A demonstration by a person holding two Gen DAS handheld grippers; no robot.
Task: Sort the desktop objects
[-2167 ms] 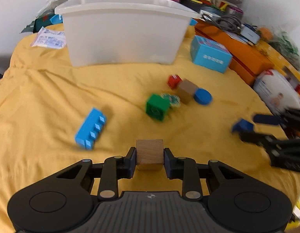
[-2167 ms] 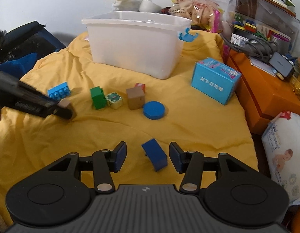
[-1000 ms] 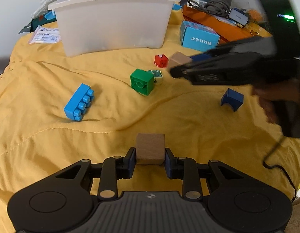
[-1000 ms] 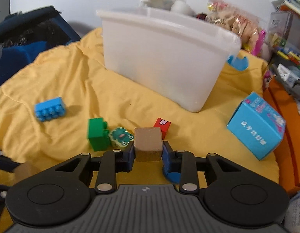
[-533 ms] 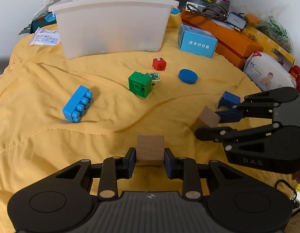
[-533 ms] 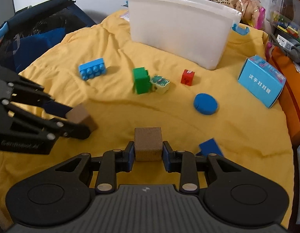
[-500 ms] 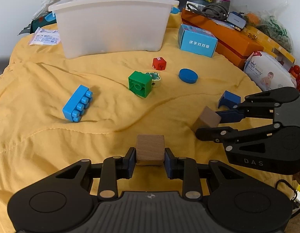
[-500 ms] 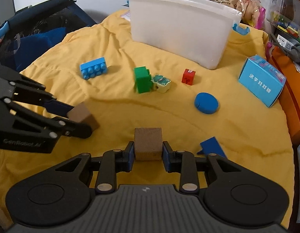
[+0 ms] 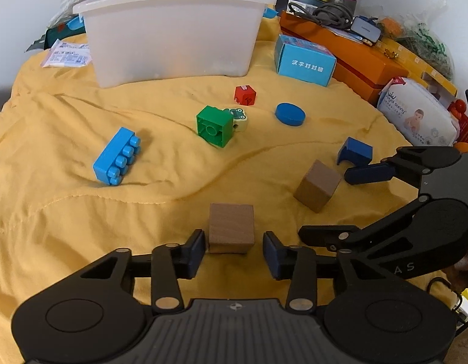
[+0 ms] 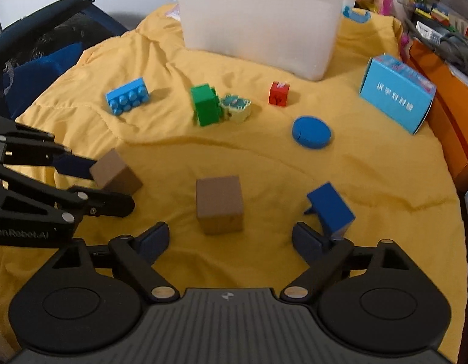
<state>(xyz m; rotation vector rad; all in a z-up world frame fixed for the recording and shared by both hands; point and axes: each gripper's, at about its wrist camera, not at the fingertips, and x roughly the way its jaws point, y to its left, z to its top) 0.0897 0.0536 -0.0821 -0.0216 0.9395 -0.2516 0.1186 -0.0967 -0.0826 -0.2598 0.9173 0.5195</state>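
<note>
Left wrist view: both grippers, left [image 9: 232, 247] and right [image 10: 230, 238], are opening, each letting go one wooden cube [image 9: 231, 227] [image 10: 219, 204] on the cloth [image 9: 67, 212]. Other blocks (blue brick [image 9: 117, 156], green one [image 9: 215, 126]) are not yet sorted, none seen in the bin [image 9: 173, 30].

The left hand-held gripper [image 10: 112, 189] reads "enRobot.AI"; the blue box [image 9: 305, 60] carries white Chinese characters.

White wall [image 9: 27, 6] behind; wrinkled yellow cloth [image 9: 82, 212] covers surface; dark mesh chair [image 10: 36, 39] alongside.
</note>
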